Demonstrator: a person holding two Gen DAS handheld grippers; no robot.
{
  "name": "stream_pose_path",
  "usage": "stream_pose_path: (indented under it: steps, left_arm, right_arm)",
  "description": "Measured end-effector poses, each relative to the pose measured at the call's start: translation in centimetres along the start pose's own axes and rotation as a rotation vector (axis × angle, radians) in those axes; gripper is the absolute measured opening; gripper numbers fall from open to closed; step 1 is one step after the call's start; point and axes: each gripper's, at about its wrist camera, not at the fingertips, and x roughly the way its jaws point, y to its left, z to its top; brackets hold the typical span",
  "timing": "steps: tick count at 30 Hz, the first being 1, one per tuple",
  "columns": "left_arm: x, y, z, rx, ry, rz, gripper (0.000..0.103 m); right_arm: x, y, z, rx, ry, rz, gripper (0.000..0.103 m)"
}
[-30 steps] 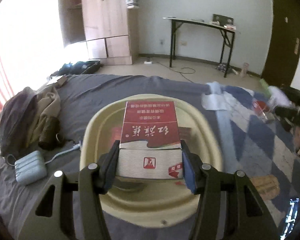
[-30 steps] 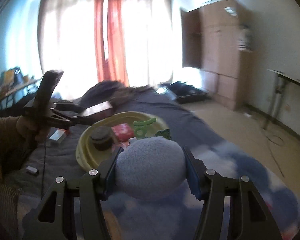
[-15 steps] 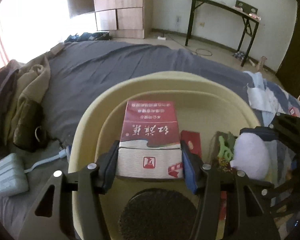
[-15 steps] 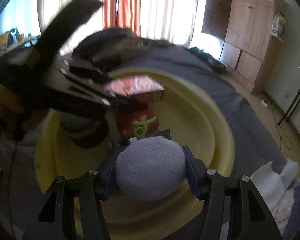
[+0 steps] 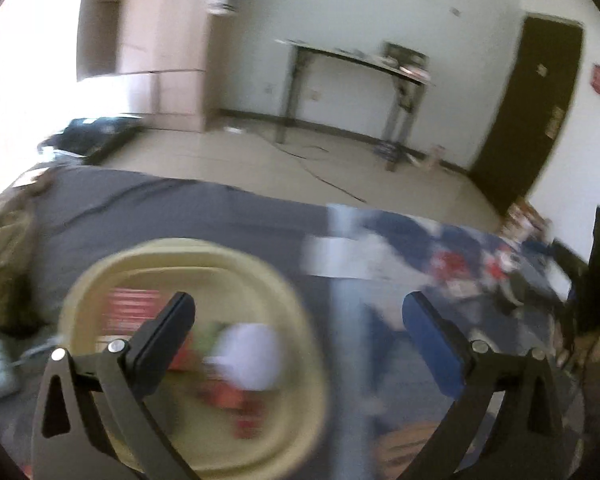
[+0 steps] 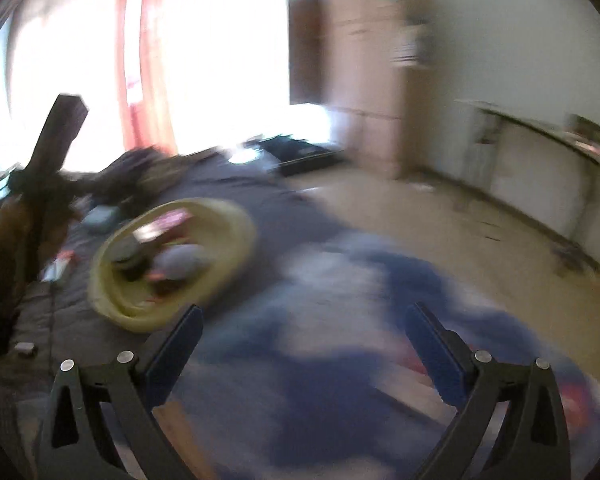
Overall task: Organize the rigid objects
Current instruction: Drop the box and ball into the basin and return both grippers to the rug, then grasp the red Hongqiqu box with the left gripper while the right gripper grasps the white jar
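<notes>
Red-and-white rectangular carton (image 5: pixel 130 312): printed card box, blurred; lies flat in the basin at its far left side, long axis running roughly left to right in the left wrist view; which way its print faces cannot be told

Pale grey-white rounded soft ball (image 5: pixel 249 354): in the basin, right of the carton, near the middle; no distinct long axis

Pale yellow round plastic basin (image 5: pixel 300 320): sits on the dark grey bedcover (image 5: pixel 172 212); holds the carton, the ball, a dark round lidded item (image 6: pixel 126 254) at its left in the right wrist view, and small red and green pieces too smeared to name

Left gripper (image 5: pixel 298 312): jaws wide apart, nothing between them; raised above the basin's right rim

Right gripper (image 6: pixel 302 328): jaws wide apart, empty; above the blue-and-white patterned quilt (image 6: pixel 340 340), basin ahead to its left

Both views motion-blurred
</notes>
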Motion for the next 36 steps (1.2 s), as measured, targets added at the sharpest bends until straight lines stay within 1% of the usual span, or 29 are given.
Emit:
stream_pose_path:
  steps: [1, 2, 3, 4, 5, 6, 7, 9, 11, 12, 13, 15, 17, 20, 22, 23, 25, 26, 27, 28, 29, 30, 31, 32, 33, 36]
  left_arm:
    - [0.8, -1.4, 0.1, 0.006, 0.014, -0.026, 0.103]
    - [2.3, -3.9, 0.3, 0.012, 0.042, -0.067, 0.103]
    - [3.3, -5.4, 0.2, 0.017, 0.062, -0.088, 0.103]
    - [5.1, -7.6, 0.3, 0.028, 0.107, -0.118, 0.103]
    - [6.8, -9.5, 0.4, 0.035, 0.149, -0.128, 0.103]
    - [8.0, -10.7, 0.6, 0.034, 0.169, -0.131, 0.103]
    - [9.3, -12.2, 0.7, 0.032, 0.188, -0.132, 0.103]
    - [12.0, -14.9, 1.0, 0.046, 0.218, -0.124, 0.103]
    - [14.0, -17.6, 0.7, 0.076, 0.230, -0.115, 0.103]
    - [15.1, -18.8, 0.5, 0.094, 0.232, -0.108, 0.103]
    - [16.0, -19.5, 0.4, 0.112, 0.234, -0.098, 0.103]
    - [18.2, -21.5, -0.3, 0.163, 0.255, -0.064, 0.103]
    - [20.0, -22.5, -1.1, 0.190, 0.280, -0.039, 0.103]
    - [21.4, -22.4, -1.4, 0.187, 0.282, -0.015, 0.103]
    - [22.3, -21.9, -1.4, 0.166, 0.280, 0.001, 0.103]
    - [23.0, -21.3, -1.4, 0.153, 0.291, 0.010, 0.103]
    - [23.9, -20.7, -1.5, 0.138, 0.311, 0.005, 0.102]
    - [24.4, -20.3, -1.5, 0.139, 0.312, -0.007, 0.100]
    - [24.6, -20.2, -1.5, 0.152, 0.300, -0.013, 0.092]
    - [24.7, -20.2, -1.4, 0.168, 0.292, -0.015, 0.089]
    - [24.6, -20.1, -1.3, 0.184, 0.284, -0.022, 0.081]
    - [24.5, -20.1, -1.3, 0.196, 0.276, -0.025, 0.070]
    - [24.1, -20.0, -1.3, 0.212, 0.271, -0.029, 0.064]
    - [23.8, -19.9, -1.3, 0.225, 0.270, -0.038, 0.063]
    - [23.8, -19.9, -1.3, 0.225, 0.270, -0.044, 0.061]
    - [22.9, -19.5, -1.6, 0.236, 0.261, -0.054, 0.060]
  right_arm:
    - [-1.8, -2.1, -0.7, 0.029, -0.008, -0.072, 0.103]
    - [-3.7, -4.6, -1.6, 0.071, -0.019, -0.146, 0.103]
    - [-5.8, -7.8, -2.8, 0.139, -0.037, -0.234, 0.103]
    - [-6.7, -9.3, -3.5, 0.172, -0.044, -0.274, 0.103]
    - [-7.4, -11.9, -4.7, 0.238, -0.037, -0.341, 0.103]
    - [-7.4, -13.2, -5.5, 0.284, -0.019, -0.373, 0.103]
    - [-7.2, -14.4, -6.2, 0.327, 0.002, -0.387, 0.103]
    - [-5.6, -16.3, -7.4, 0.414, 0.054, -0.363, 0.103]
    - [-4.3, -17.4, -8.2, 0.487, 0.062, -0.314, 0.103]
    - [-3.3, -17.2, -8.3, 0.464, 0.075, -0.306, 0.103]
    - [-2.6, -17.2, -8.1, 0.426, 0.081, -0.318, 0.103]
    - [-1.4, -17.0, -7.6, 0.353, 0.094, -0.360, 0.103]
    - [0.0, -17.0, -7.4, 0.326, 0.112, -0.374, 0.102]
    - [2.7, -16.2, -7.5, 0.261, 0.165, -0.408, 0.100]
    - [4.0, -16.0, -7.6, 0.249, 0.189, -0.413, 0.097]
    - [4.4, -16.1, -7.6, 0.251, 0.203, -0.410, 0.095]
    - [5.0, -16.2, -7.6, 0.253, 0.210, -0.404, 0.089]
    - [5.2, -16.3, -7.5, 0.252, 0.202, -0.407, 0.086]
    - [5.0, -16.3, -7.5, 0.253, 0.195, -0.406, 0.078]
    - [5.1, -16.4, -7.5, 0.258, 0.186, -0.400, 0.070]
    - [5.1, -16.5, -7.6, 0.264, 0.183, -0.384, 0.068]
    - [5.2, -16.5, -7.7, 0.267, 0.183, -0.374, 0.067]
    - [5.1, -16.6, -7.8, 0.266, 0.181, -0.371, 0.065]
    - [4.8, -16.6, -7.9, 0.262, 0.172, -0.367, 0.060]
    - [4.6, -16.8, -7.9, 0.260, 0.164, -0.364, 0.051]
    - [4.0, -17.2, -8.2, 0.274, 0.142, -0.353, 0.051]
